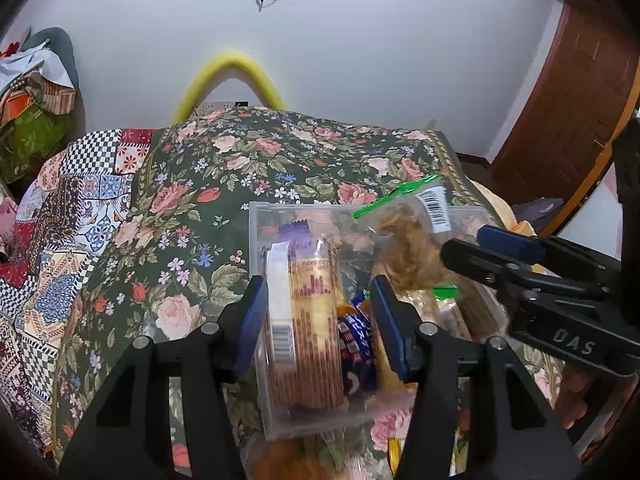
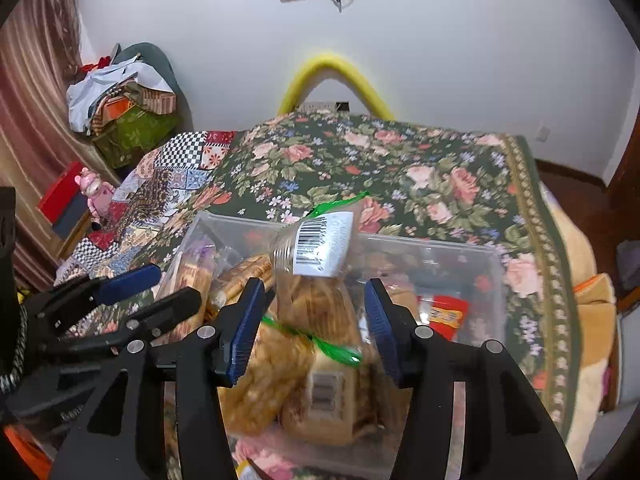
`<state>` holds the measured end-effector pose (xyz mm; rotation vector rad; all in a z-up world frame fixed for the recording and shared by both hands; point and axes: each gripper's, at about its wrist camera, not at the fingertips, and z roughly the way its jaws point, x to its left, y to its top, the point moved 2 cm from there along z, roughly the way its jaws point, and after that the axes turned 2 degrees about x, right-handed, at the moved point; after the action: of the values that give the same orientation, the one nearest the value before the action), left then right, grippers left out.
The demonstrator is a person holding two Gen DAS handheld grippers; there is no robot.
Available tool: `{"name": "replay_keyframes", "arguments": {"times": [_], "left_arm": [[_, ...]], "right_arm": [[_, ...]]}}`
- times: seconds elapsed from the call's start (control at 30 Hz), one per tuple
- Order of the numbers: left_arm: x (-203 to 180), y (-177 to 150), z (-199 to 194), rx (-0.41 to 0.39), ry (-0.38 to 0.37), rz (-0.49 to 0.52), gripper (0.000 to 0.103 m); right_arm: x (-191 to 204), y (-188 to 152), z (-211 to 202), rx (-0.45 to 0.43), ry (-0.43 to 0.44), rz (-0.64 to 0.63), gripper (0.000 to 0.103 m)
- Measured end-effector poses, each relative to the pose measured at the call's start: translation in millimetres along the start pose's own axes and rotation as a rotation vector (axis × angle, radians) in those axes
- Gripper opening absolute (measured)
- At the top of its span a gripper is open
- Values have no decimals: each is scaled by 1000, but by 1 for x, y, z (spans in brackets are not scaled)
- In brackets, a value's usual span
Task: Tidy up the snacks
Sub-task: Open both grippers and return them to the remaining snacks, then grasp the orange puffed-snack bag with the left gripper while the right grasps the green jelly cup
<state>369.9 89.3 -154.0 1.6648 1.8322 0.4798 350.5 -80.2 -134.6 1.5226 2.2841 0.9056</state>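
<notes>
A clear plastic bin (image 1: 256,236) sits on the floral-covered table and holds several snack packs. My left gripper (image 1: 318,320) is open over the bin's left part, its jaws either side of a tall biscuit pack (image 1: 312,320); a blue wrapped snack (image 1: 356,340) lies beside it. My right gripper (image 2: 314,328) is open above the bin (image 2: 492,280), its jaws astride a clear zip bag of fried snacks (image 2: 316,304) with a green seal and barcode label. That bag also shows in the left wrist view (image 1: 404,248). A red packet (image 2: 448,312) lies in the bin's right part.
The floral cloth (image 2: 400,168) covers the table, with a patchwork cloth (image 1: 72,208) to the left. A yellow foam tube (image 1: 236,76) arches at the wall behind. A pile of bags (image 2: 124,108) and a pink toy (image 2: 94,192) stand at far left.
</notes>
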Motion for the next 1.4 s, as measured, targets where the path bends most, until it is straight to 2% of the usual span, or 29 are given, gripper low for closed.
{"name": "replay_keyframes", "arguments": {"times": [0.27, 0.47, 0.63, 0.77, 1.0, 1.1, 1.27, 1.33, 1.4], "left_arm": [[2, -16, -41, -40, -12, 5, 59], [4, -43, -67, -39, -9, 31, 65], [9, -71, -72, -3, -4, 38, 69], [12, -94, -67, 39, -19, 53, 69], [10, -132, -51, 95, 5, 90, 69], [12, -144, -40, 128, -14, 56, 69], [12, -152, -25, 135, -10, 18, 69], [10, -151, -21, 131, 9, 17, 70], [7, -149, -18, 122, 16, 20, 81]], "right_arm": [[2, -23, -54, -94, -50, -30, 56], [1, -50, -76, -111, -66, -42, 58], [-5, -76, -79, -75, -55, -28, 59], [-9, -102, -72, -31, -53, 1, 59], [-20, -140, -58, 55, -38, 58, 59], [-23, -157, -49, 105, 6, 99, 59], [-26, -170, -39, 140, 50, 141, 59], [-25, -172, -37, 148, 72, 148, 59], [-24, -173, -34, 151, 80, 146, 59]]}}
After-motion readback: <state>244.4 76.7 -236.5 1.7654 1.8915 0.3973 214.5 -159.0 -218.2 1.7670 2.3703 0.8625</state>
